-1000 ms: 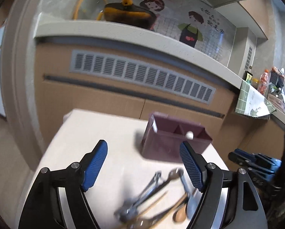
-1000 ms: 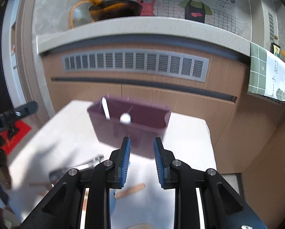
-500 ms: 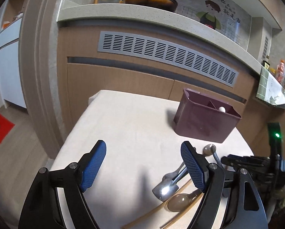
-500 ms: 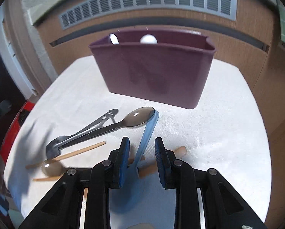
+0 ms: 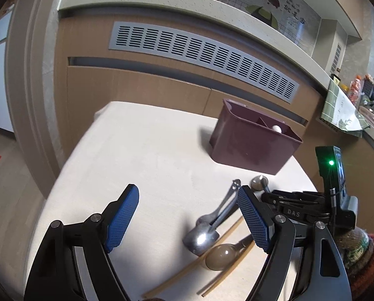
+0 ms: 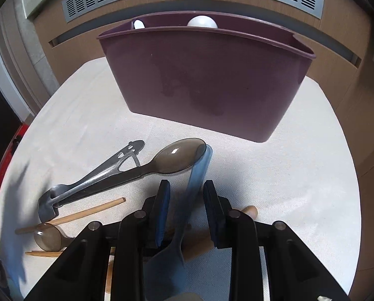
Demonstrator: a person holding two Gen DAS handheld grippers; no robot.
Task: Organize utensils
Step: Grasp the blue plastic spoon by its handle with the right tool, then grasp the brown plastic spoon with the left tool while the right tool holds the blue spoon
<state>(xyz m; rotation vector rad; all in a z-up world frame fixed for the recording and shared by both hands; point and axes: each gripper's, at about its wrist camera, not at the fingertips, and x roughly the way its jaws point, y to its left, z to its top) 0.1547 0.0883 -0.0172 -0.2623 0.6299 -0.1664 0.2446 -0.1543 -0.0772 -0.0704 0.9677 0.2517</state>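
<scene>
Not much sorted yet, by the look of it. The bin [image 6: 202, 80] sits at the far side of the table [image 5: 142, 165], a purple thing with dividers, and only two white handle tips poke up out of it: one at the left [image 6: 138, 24], one nearer the middle [image 6: 202, 22]. So I'd guess two pieces are put away and the rest are waiting.

The rest is a pile on the near part of the table, in front of the bin. There's a pair of metal tongs [image 6: 91, 178], a smoky clear spoon [image 6: 172, 160] lying across them with its bowl pointing at the bin, a second clear spoon [image 6: 46, 235] at the near left, a couple of chopsticks [image 6: 86, 210], and a wooden handle [image 6: 247, 212] sticking out on the right, partly hidden. Can't tell what that handle belongs to.

The right gripper [image 6: 187, 200] is down low over the pile with its jaws partly apart, one either side of a blue utensil [image 6: 197, 183] whose far tip rests against the spoon's bowl. The pads don't look like they're pressing on it, so I'd call it lined up, not grabbed.

The left gripper [image 5: 187, 215] hangs over the near left of the table, jaws wide apart and nothing between them, with the pile just off to its right.

Blue one looks like the next to go in, then five or six more pieces after it.
</scene>
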